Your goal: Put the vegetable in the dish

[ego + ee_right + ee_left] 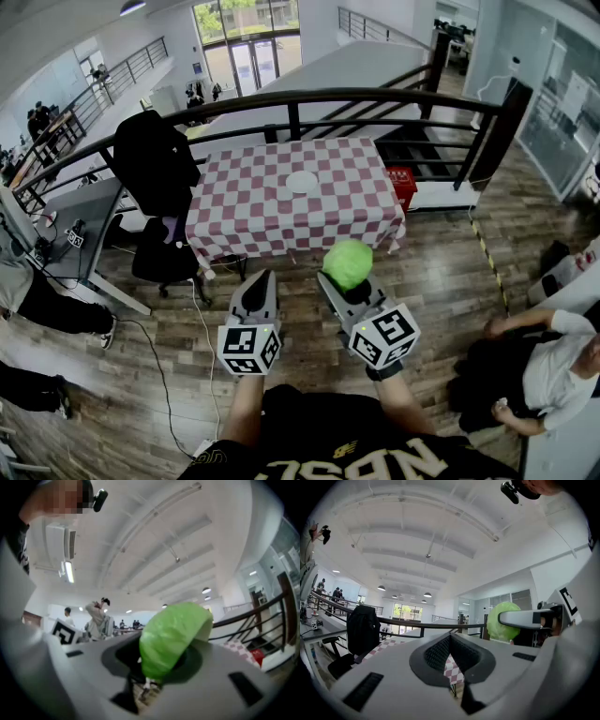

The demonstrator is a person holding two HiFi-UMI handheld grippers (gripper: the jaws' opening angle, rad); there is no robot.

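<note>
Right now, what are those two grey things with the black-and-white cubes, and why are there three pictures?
Those are two hand-held grippers, like big tongs, that a person squeezes. One picture comes from a camera on the person's head, looking down. The other two come from little cameras riding on each gripper. The left gripper has its jaws together with nothing in them. The right gripper is pinching a round green vegetable. Ahead stands a table with a red-and-white checked cloth, and a white dish lies on it. The vegetable is not in the dish yet.
</note>
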